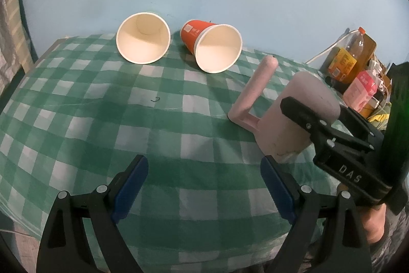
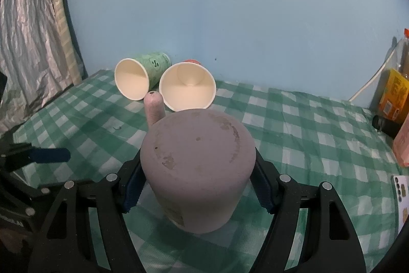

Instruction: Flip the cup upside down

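Observation:
A pink cup (image 2: 199,170) with a long straight handle (image 2: 153,106) is held tilted, its flat base toward the right wrist camera, just above the green checked tablecloth (image 2: 306,134). My right gripper (image 2: 196,186) is shut on its body, one blue pad on each side. In the left wrist view the pink cup (image 1: 299,114) shows at the right with its handle (image 1: 255,88) touching the cloth and my right gripper (image 1: 304,119) around it. My left gripper (image 1: 204,186) is open and empty, low over the cloth to the left of the cup.
Two paper cups lie on their sides at the back by the blue wall: a green one (image 2: 143,73) on the left and an orange one (image 1: 212,45) beside it. Bottles and boxes (image 1: 352,68) stand at the right edge. A phone (image 2: 401,198) lies on the cloth at right.

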Tool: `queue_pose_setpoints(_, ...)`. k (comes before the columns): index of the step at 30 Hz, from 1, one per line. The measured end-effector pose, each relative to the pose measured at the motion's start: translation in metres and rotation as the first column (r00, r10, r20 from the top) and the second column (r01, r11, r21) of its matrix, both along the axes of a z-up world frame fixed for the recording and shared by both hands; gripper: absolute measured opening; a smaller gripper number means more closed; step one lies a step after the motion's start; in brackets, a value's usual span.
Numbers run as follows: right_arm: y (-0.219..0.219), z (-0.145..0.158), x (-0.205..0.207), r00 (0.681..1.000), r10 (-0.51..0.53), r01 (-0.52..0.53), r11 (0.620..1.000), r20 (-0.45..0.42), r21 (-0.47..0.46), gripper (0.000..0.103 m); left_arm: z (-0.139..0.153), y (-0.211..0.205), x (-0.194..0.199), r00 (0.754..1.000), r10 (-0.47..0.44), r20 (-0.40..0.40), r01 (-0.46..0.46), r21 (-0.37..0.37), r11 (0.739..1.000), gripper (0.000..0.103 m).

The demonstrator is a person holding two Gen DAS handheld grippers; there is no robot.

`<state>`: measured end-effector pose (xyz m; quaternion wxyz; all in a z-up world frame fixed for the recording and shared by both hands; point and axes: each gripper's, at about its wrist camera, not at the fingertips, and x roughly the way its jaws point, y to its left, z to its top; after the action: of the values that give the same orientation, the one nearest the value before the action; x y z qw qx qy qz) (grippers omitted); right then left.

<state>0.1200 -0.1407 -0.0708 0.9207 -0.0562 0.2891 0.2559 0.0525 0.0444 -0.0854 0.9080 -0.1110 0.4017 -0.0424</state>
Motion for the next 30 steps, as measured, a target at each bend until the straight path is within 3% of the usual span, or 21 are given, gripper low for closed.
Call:
queue_pose_setpoints(7,-0.013,0.013,-0.007,1.0,-0.022,0.022,0.999,0.008,0.049,0.079,0.012,-0.011,-0.02,0.995,-0.001,0.099,-0.002,0.024,1.0,0.091)
queue_pose_setpoints(10,-0.022,0.022,-0.018,0.999,-0.037,0.034,0.997,0.035,0.073,0.082,0.019,-0.019,-0.03,0.989,-0.006,0.149,-0.003,0.06,0.998,0.096)
queue_pose_setpoints(19,-0.05,0.054,-0.064,0.983,-0.071,0.051,0.991,0.166,0.123,0.091,0.039,-0.043,-0.064,0.942,-0.008,0.335,-0.053,0.174,0.983,0.103)
queue_pose_setpoints(30,-0.064,0.055,-0.097,0.969,-0.103,0.07,0.986,0.222,0.152,0.094,0.041,-0.031,-0.082,0.91,0.079,0.408,-0.129,0.095,0.987,0.103)
